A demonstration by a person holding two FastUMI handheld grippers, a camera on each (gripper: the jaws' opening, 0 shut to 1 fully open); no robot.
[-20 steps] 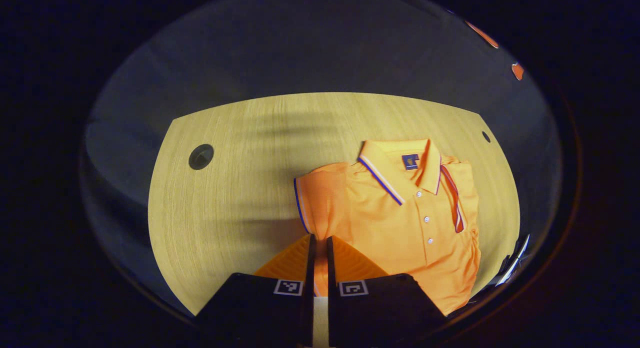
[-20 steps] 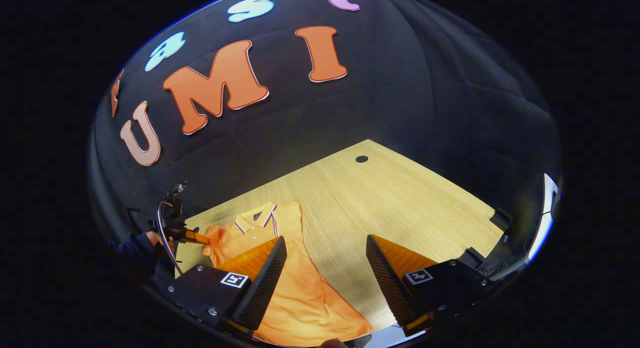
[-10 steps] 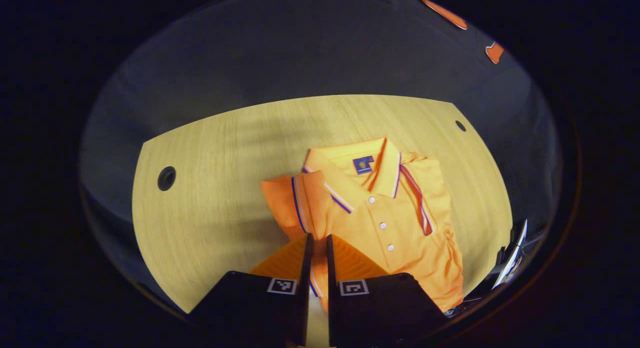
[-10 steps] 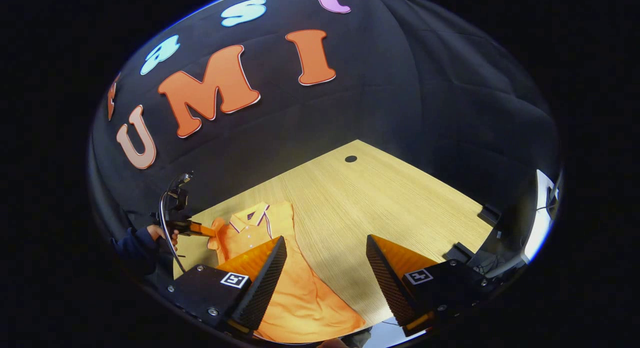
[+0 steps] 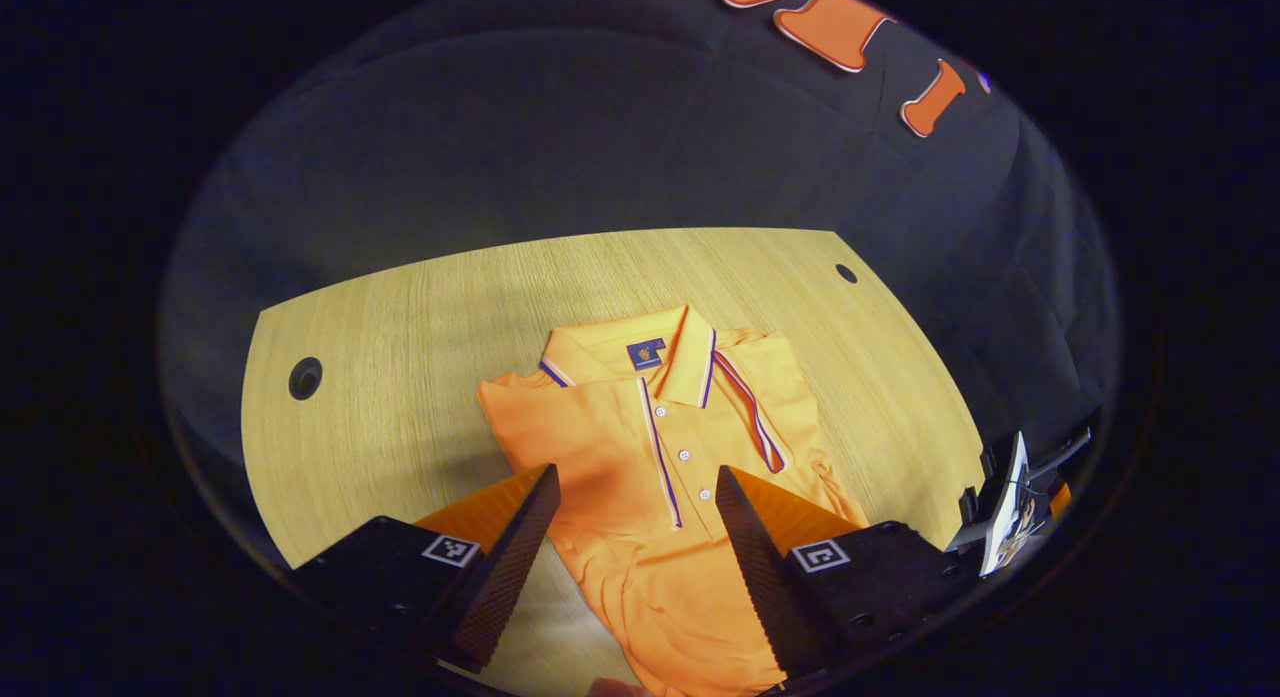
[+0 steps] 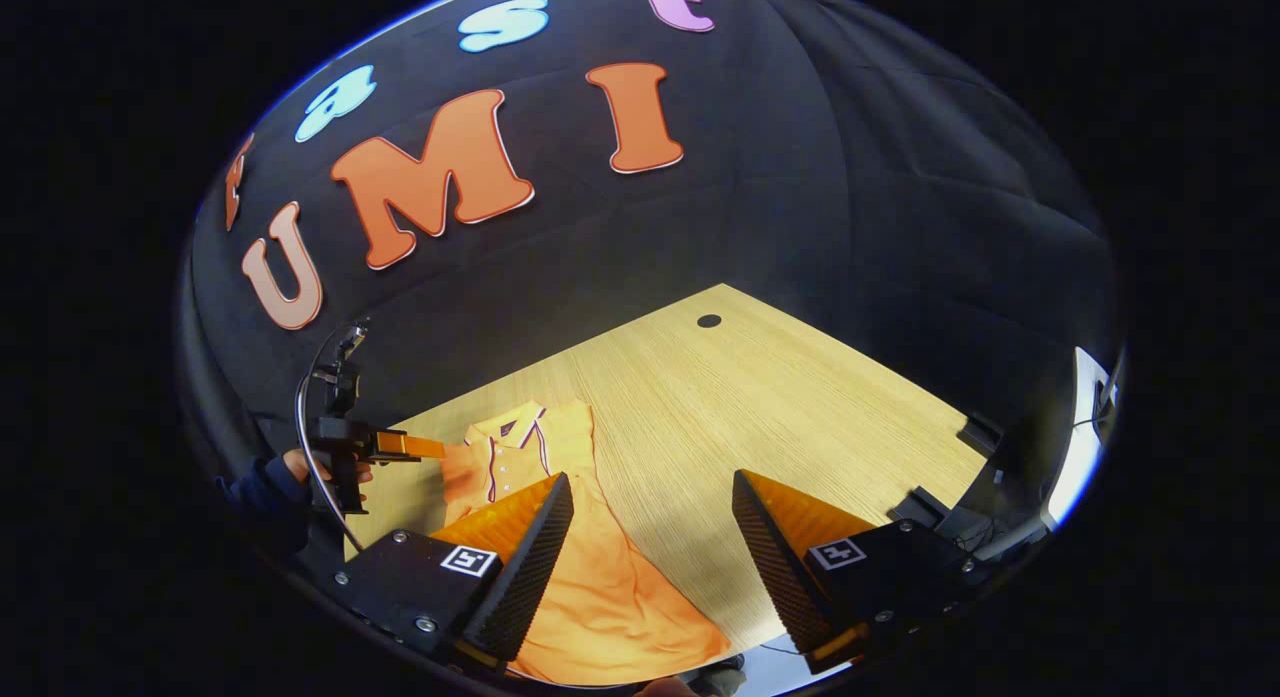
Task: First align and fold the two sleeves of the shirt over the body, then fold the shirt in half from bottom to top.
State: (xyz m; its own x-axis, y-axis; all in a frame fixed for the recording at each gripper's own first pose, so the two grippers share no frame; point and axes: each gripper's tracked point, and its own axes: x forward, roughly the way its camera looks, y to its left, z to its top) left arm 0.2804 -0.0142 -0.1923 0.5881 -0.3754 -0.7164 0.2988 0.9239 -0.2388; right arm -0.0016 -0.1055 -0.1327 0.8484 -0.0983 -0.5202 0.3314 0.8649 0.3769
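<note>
Fingers of my left gripper (image 5: pixel 632 537) stand wide apart and empty just above the orange short-sleeved polo shirt (image 5: pixel 660 477), which lies flat on the pale wooden table (image 5: pixel 400 307) with both sleeves folded over its body. My right gripper (image 6: pixel 650 547) is equally spread and holds nothing, its near finger over the shirt's lower part. I judge the bottom-to-top fold comes next: the shirt's long axis runs from the hem (image 6: pixel 620 627) nearest both grippers away to the collar (image 5: pixel 640 352).
</note>
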